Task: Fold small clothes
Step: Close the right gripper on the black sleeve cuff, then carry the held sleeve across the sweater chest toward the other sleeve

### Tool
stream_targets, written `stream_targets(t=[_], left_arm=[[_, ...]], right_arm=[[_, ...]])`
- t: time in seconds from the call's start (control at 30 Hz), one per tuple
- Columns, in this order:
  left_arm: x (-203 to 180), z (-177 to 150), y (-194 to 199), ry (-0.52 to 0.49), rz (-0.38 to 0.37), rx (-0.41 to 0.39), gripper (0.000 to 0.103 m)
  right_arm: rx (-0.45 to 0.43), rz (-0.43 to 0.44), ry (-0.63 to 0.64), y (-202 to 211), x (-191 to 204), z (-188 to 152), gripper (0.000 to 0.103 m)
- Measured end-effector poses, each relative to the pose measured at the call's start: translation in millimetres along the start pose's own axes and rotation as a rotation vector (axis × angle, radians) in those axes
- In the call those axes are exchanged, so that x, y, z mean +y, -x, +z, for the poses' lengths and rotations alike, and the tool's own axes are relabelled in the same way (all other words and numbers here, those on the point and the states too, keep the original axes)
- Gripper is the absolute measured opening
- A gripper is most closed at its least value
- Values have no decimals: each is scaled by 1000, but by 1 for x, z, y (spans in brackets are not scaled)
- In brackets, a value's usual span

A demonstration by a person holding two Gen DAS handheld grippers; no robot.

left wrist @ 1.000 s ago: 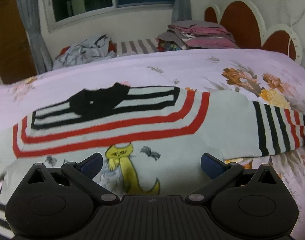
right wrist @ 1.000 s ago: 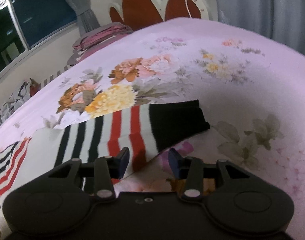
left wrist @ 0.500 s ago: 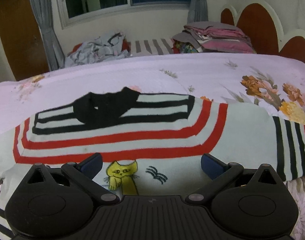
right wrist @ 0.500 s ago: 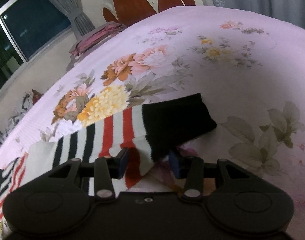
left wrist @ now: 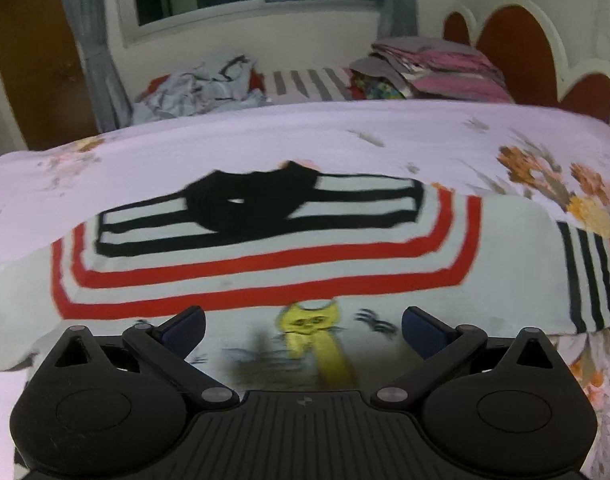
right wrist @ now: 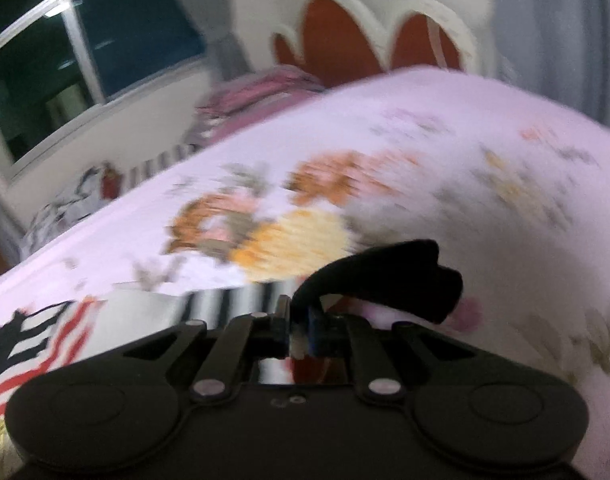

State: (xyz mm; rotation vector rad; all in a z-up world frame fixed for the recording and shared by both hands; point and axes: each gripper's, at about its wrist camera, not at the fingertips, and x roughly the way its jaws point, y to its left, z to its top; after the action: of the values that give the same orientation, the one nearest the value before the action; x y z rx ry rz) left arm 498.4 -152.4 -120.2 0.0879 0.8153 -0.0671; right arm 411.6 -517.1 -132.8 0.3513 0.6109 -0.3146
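Observation:
A small white sweater (left wrist: 265,280) with red and black stripes, a black collar (left wrist: 245,204) and a yellow cat print (left wrist: 309,324) lies flat on the bed. My left gripper (left wrist: 303,326) is open, just above its lower front. My right gripper (right wrist: 299,320) is shut on the sweater's right sleeve near its black cuff (right wrist: 389,276), which is lifted off the bed and curls over. The striped sleeve (right wrist: 233,300) trails left toward the sweater body (right wrist: 37,336). The right wrist view is blurred.
The bed has a pink floral cover (left wrist: 265,140). A rumpled pile of clothes (left wrist: 201,88) and a folded stack (left wrist: 433,68) sit at the far side by the window. A red and white headboard (left wrist: 517,48) stands at the right.
My right gripper has closed on the sleeve by the black cuff and lifted it off the bed. My left gripper has moved back a little over the sweater and stays open.

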Motion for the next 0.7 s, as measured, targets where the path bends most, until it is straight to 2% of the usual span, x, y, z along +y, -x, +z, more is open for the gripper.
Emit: stream_targets(t=[0.27, 0.53, 0.67, 0.7], left_arm=[[58, -6, -5, 75, -43, 8, 103], [129, -21, -7, 151, -105, 12, 103], [161, -28, -10, 165, -63, 7, 103], [169, -29, -11, 171, -78, 9, 103]], right_arm=[[19, 166, 165, 3, 104, -9, 8], [88, 254, 296, 0, 209, -48, 8], [125, 288, 353, -2, 259, -73, 8], [132, 297, 366, -2, 269, -80, 8]])
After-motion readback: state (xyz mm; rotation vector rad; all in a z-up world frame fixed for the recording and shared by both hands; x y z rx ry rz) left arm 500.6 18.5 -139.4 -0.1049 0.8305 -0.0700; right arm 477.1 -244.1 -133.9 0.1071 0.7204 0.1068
